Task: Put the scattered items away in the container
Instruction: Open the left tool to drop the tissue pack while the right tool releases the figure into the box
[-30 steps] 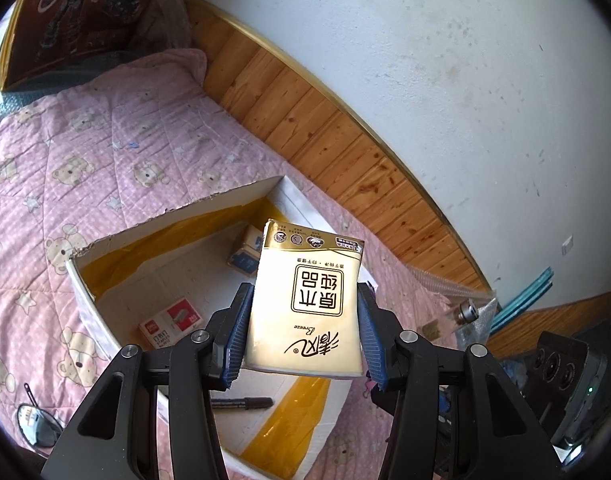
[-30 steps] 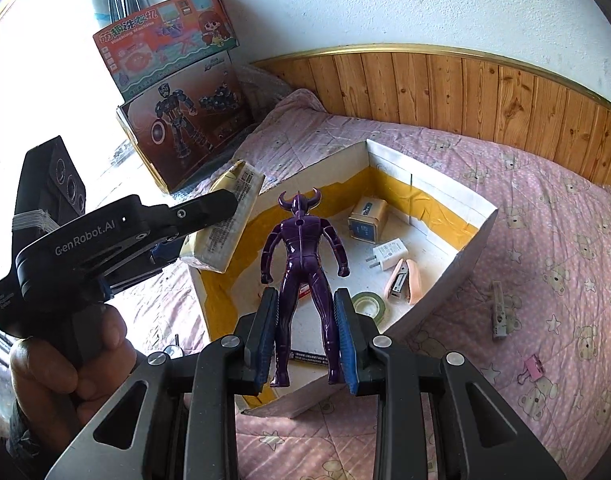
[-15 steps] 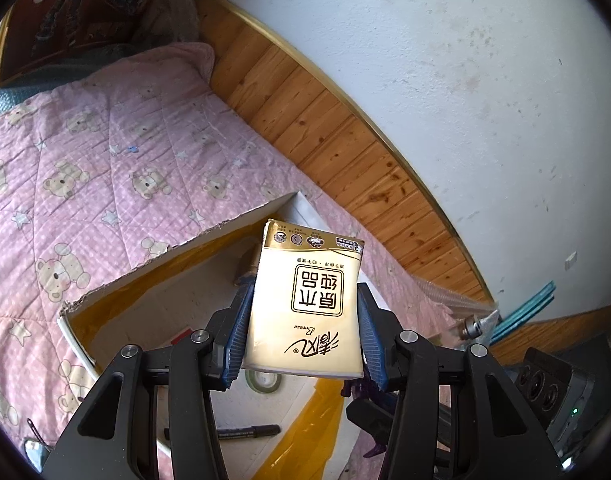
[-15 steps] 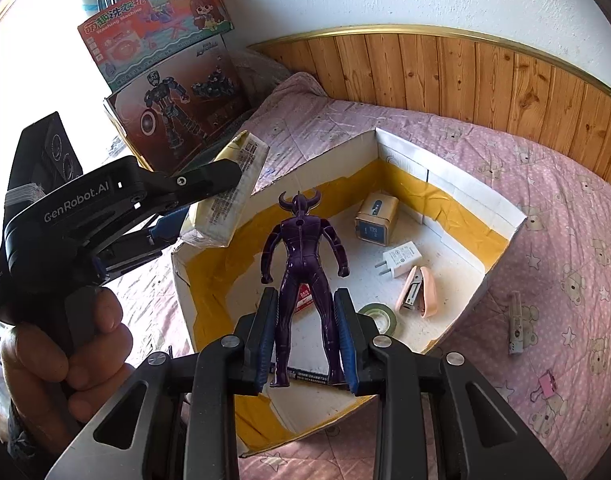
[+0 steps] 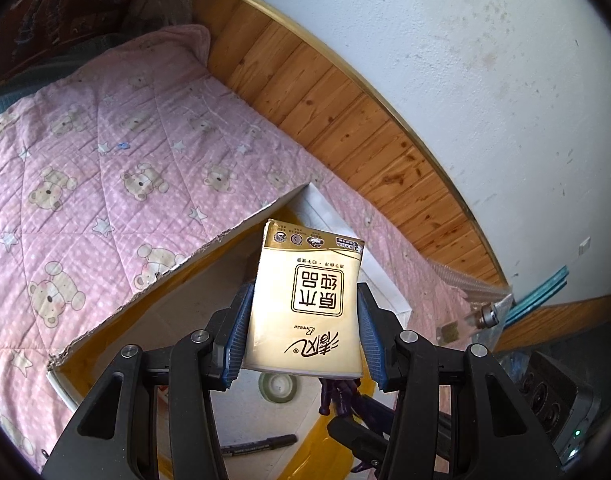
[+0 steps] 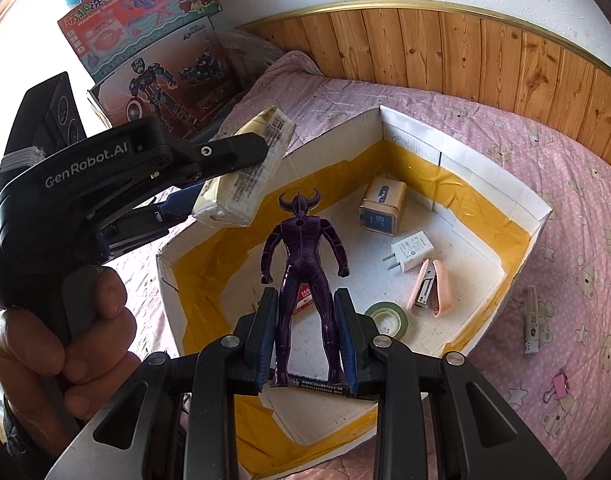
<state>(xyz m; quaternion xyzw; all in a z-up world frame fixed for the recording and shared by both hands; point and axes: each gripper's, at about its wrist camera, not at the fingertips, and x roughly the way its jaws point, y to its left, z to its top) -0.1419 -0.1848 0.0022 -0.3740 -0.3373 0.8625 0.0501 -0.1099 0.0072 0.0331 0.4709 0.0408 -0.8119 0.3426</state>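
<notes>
The tissue pack (image 5: 305,300) sits clamped between the left tongs (image 5: 303,338), held above the white box (image 6: 543,210) on the bed. The purple figure (image 6: 305,276) stands gripped by its legs in the right tongs (image 6: 305,338), above the same box.

"GenRobot.AI" on left hand-held gripper (image 6: 209,184), "Breeze" on tissue pack (image 5: 305,304)

Glossy plastic tissue pack (image 5: 305,304), shiny plastic figure (image 6: 305,264), quilted cloth bedspread (image 5: 105,168), taped cardboard box (image 6: 517,196), varnished wood panelling (image 6: 465,48)
</notes>
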